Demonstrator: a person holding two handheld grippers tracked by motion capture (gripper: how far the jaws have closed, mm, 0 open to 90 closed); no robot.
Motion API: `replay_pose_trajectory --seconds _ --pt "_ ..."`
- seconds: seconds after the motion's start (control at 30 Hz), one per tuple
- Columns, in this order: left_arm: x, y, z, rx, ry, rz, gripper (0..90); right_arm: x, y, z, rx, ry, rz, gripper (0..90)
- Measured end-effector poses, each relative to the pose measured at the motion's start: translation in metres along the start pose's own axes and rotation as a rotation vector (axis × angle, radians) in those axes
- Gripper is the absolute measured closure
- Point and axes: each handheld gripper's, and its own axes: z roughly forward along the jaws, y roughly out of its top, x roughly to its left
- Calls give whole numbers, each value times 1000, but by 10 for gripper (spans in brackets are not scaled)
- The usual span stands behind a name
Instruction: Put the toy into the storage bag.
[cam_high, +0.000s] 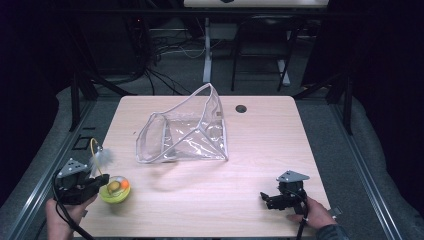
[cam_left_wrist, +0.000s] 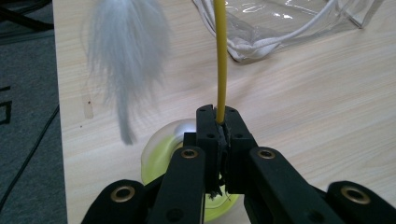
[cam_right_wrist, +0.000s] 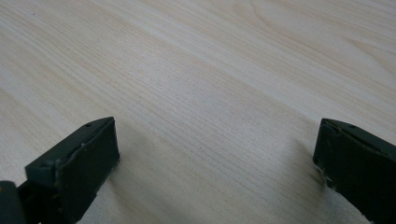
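Nearest the table's (cam_high: 210, 210) front edge: left gripper (cam_high: 100, 184) at the front-left corner, jaws pinched together on the yellow stem (cam_left_wrist: 220, 60) of a cat toy, its yellow-green base (cam_high: 115, 191) resting on the wood beside those jaws and its white feather (cam_left_wrist: 127, 56) dangling from the stem's top; right gripper (cam_high: 267, 199) near the front-right corner, jaws spread wide over bare wood, nothing between them. Farther back, near the table's middle and well apart from both grippers: clear plastic bag (cam_high: 187, 132) with white piping, mouth propped open.
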Motion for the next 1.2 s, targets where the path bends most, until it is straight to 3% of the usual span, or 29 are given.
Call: replay_pose_trajectory --seconds 0.47,0.87,1.2 --pt "2 19 6 35 17 45 879 0 0 0 0 0 -2 0" --pt "15 30 11 33 7 26 879 0 0 0 1 1 -1 0" --pt "19 45 14 40 17 47 879 0 0 0 0 1 -1 0"
